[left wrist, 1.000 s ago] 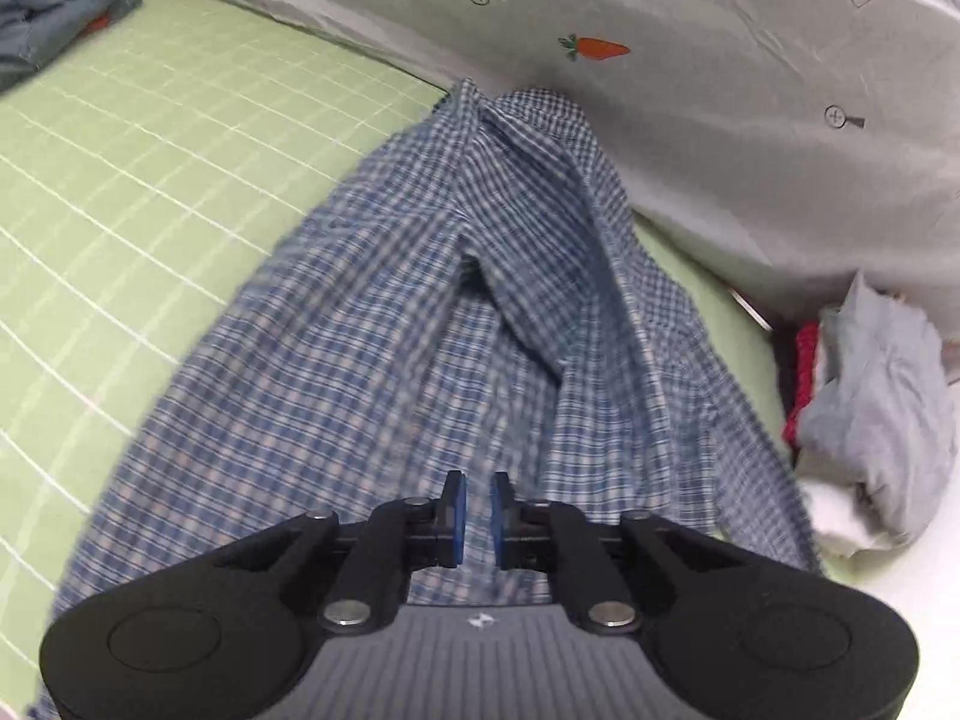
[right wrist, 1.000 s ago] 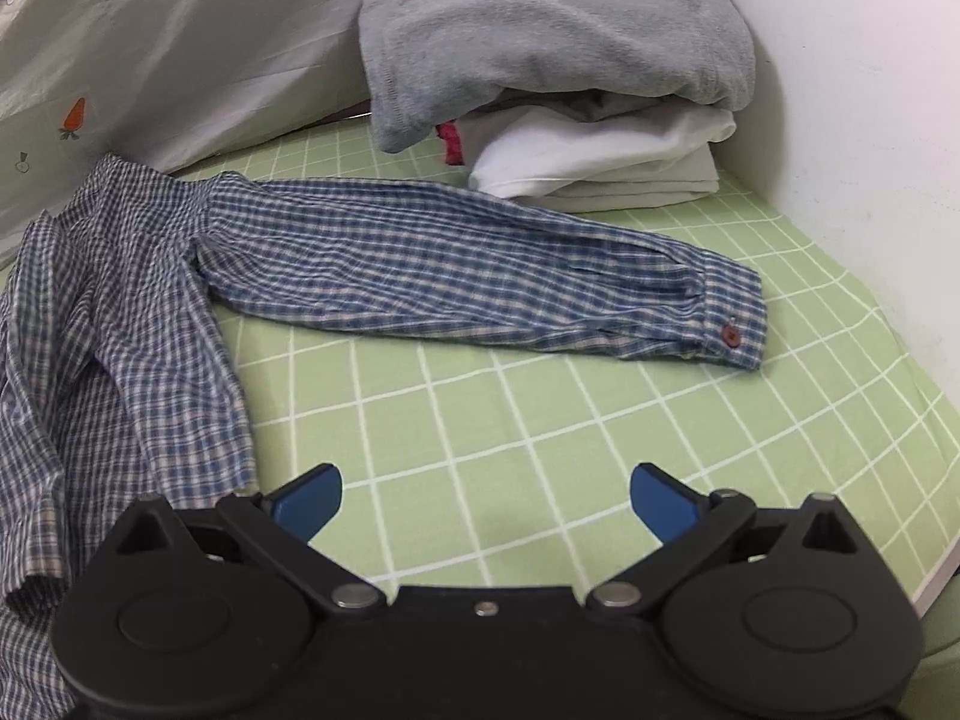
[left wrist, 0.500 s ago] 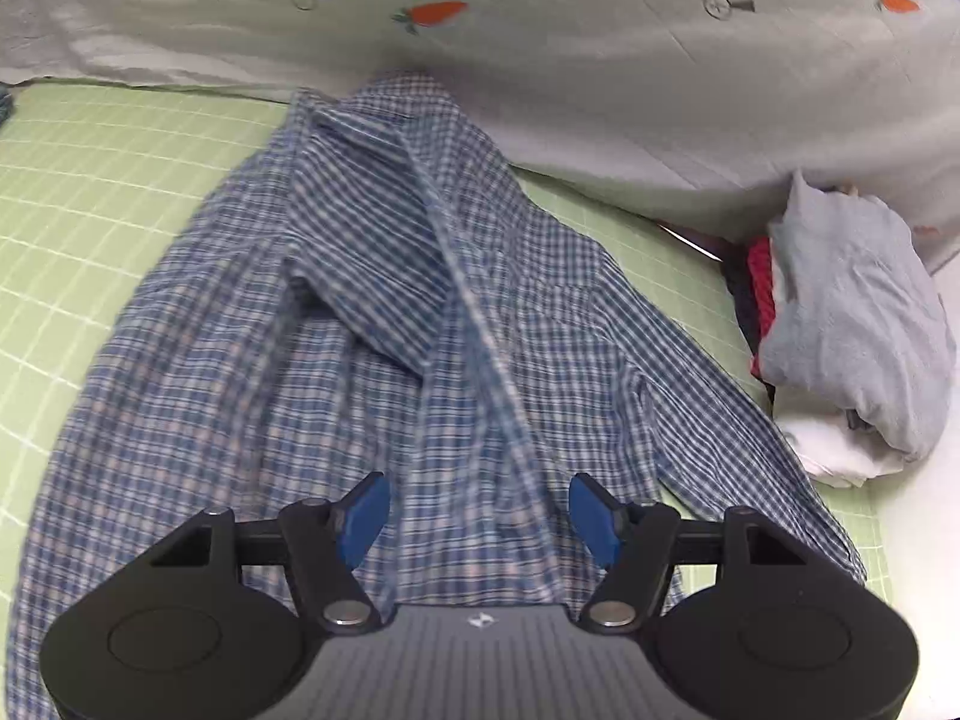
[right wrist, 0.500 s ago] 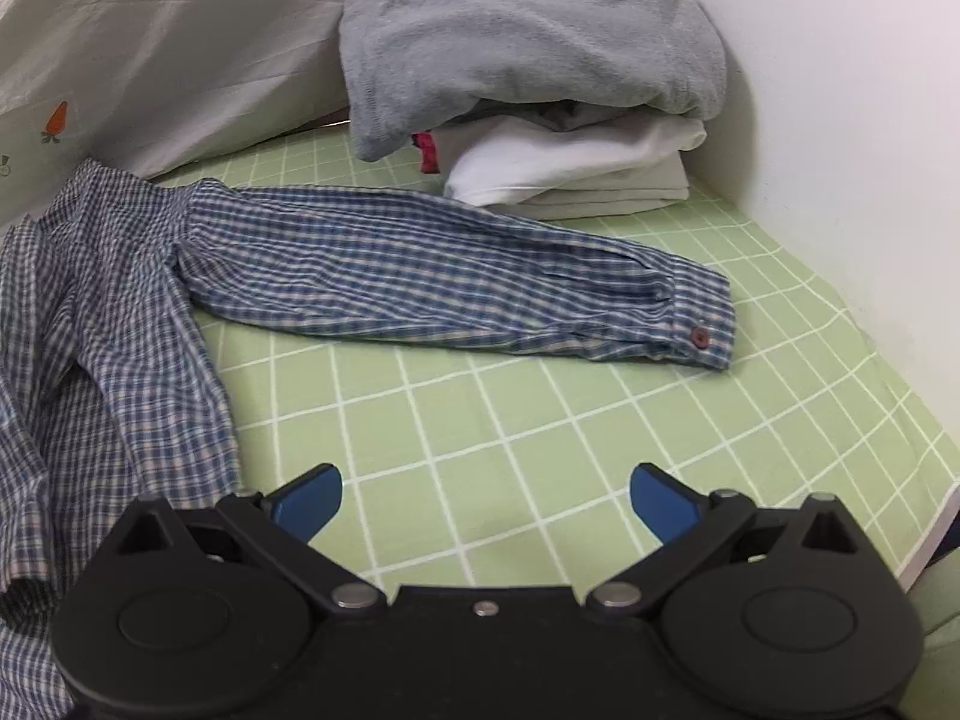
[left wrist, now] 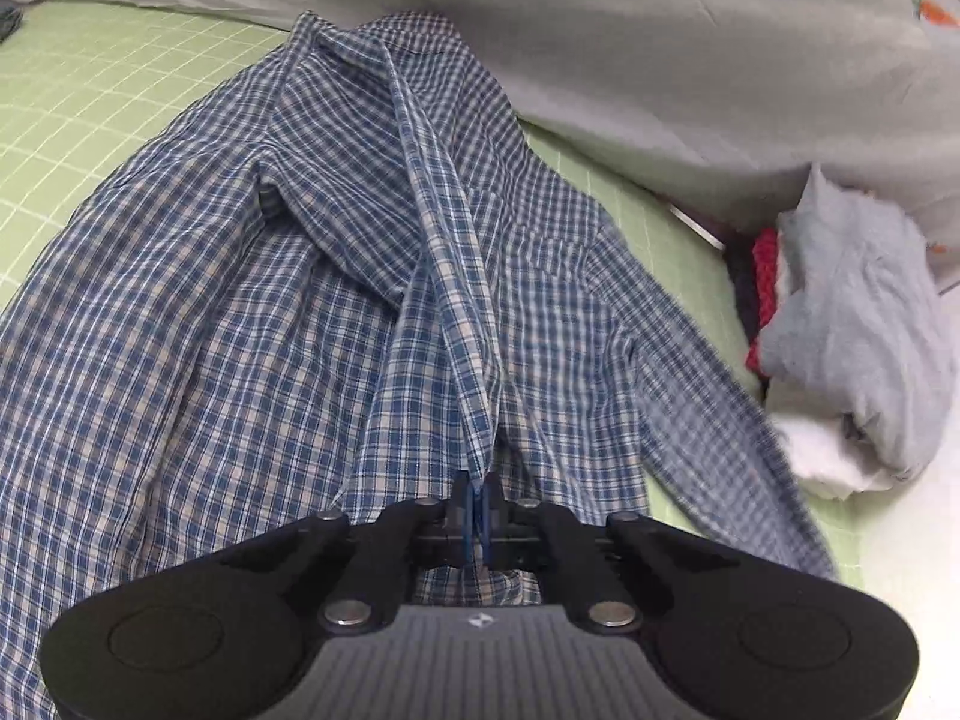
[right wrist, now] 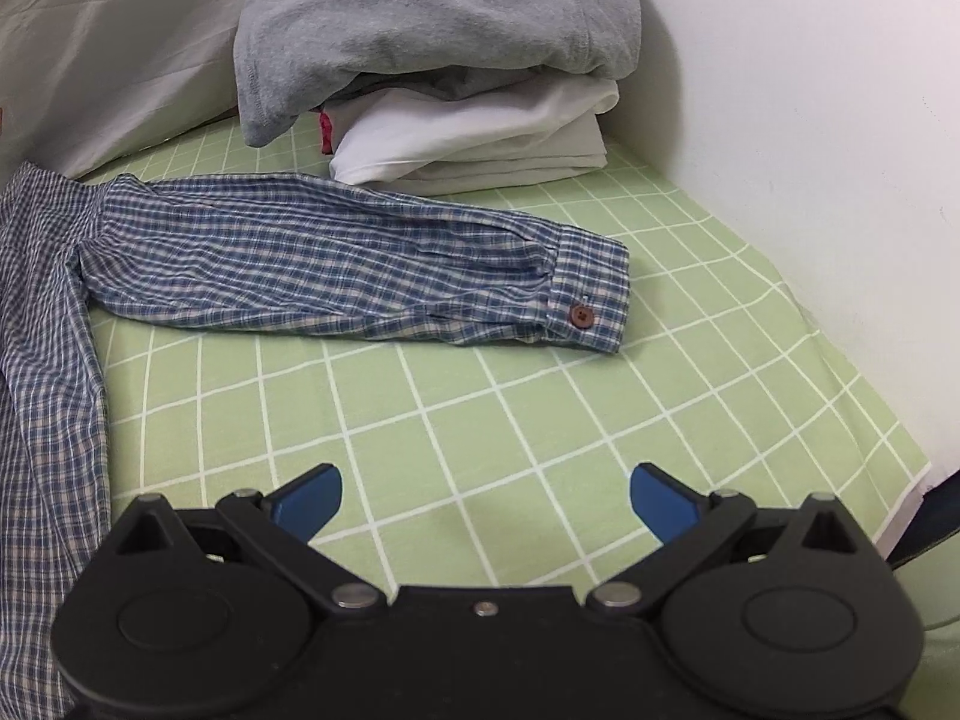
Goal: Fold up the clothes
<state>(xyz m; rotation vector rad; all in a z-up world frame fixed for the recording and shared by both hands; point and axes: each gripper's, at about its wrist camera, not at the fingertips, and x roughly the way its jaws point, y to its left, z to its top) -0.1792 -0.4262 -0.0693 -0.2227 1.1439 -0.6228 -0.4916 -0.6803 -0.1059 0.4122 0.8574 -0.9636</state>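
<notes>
Nearest me, my left gripper [left wrist: 478, 513] is clamped tight on a raised fold of the blue-and-white checked cotton shirt [left wrist: 252, 324], the blue pads pinching the front edge of the cloth where it stands up in a ridge. My right gripper [right wrist: 485, 495] hangs over bare sheet with its jaws spread wide and nothing between them.

The shirt lies spread on the light green bed sheet with a white grid [right wrist: 540, 420]. Its body fills the left wrist view, collar end toward the far edge of the bed. Its long sleeve [right wrist: 336, 264] stretches flat across the sheet toward the wall side, cuff with one brown button [right wrist: 581, 316] at the end.

Farther off, in the far corner by the white wall [right wrist: 810, 120], I see a stack of folded clothes, grey on top of white [right wrist: 444, 60]. Behind the shirt, a grey quilt printed with carrots [left wrist: 660, 48] runs along the far edge.
</notes>
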